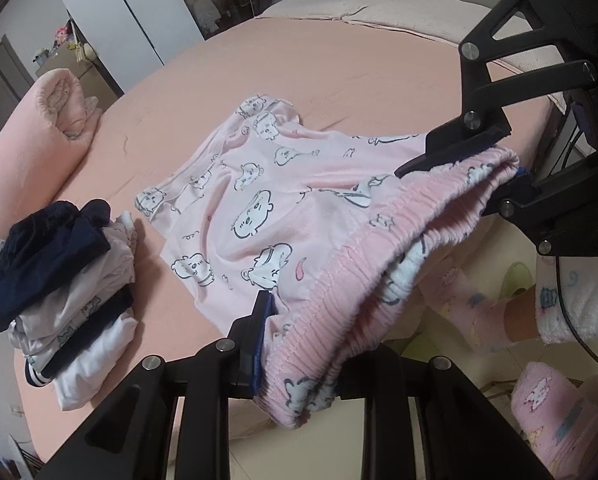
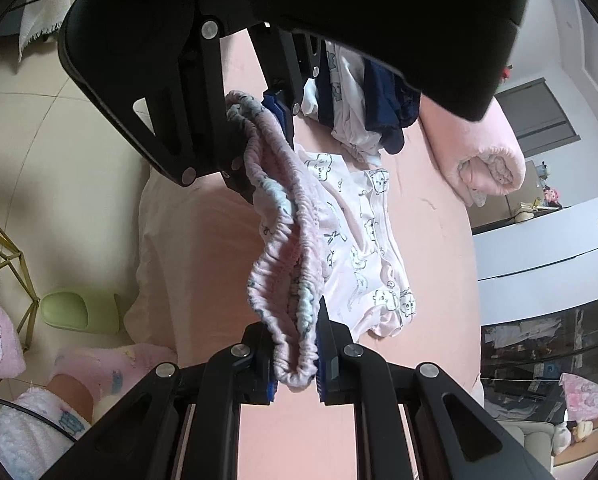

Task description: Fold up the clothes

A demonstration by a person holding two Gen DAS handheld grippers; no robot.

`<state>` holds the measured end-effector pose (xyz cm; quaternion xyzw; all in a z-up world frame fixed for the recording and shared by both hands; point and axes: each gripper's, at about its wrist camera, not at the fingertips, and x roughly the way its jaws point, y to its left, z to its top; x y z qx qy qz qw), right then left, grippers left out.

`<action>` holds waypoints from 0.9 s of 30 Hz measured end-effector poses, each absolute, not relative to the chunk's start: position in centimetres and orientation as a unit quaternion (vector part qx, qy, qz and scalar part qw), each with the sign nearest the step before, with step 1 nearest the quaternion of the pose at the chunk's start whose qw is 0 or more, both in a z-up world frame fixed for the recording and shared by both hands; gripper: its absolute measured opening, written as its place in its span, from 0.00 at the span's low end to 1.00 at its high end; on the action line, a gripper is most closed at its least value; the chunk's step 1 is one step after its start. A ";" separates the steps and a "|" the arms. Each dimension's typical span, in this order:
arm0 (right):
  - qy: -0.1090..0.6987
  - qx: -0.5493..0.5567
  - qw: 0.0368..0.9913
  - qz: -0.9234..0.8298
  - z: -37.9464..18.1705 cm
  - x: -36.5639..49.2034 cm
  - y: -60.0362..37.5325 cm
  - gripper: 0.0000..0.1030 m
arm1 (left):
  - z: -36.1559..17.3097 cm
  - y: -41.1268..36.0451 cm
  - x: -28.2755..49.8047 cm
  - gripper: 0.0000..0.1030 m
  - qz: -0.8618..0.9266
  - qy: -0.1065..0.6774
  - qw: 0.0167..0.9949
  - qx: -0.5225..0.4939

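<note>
Left wrist view: the left tool [image 1: 299, 344] pinches one end of the ribbed waistband of the pink printed trousers [image 1: 251, 200]; the right tool [image 1: 495, 164] pinches the other end, so the waistband hangs stretched between them at the near edge of the bed [image 1: 339, 64]. The legs trail away from both tools across the sheet, long axis pointing toward the far side. I count one pair of trousers, one stack of folded clothes [image 1: 63, 288] just left of it, and one rolled pink quilt [image 1: 35, 136].

Right wrist view: the right tool [image 2: 295, 364] is pressed together on the waistband; the left tool [image 2: 275, 108] grips it further off. Both tools look equally near the garment, which lies partly on the bed.
</note>
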<state>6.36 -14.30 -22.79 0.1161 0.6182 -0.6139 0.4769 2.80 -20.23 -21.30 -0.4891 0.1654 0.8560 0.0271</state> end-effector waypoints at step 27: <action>0.479 0.242 0.479 -0.695 -20.5 -1.6 -16.0 0.12 | -20.4 -22.2 -2.8 0.24 0.877 0.193 -0.028 -0.439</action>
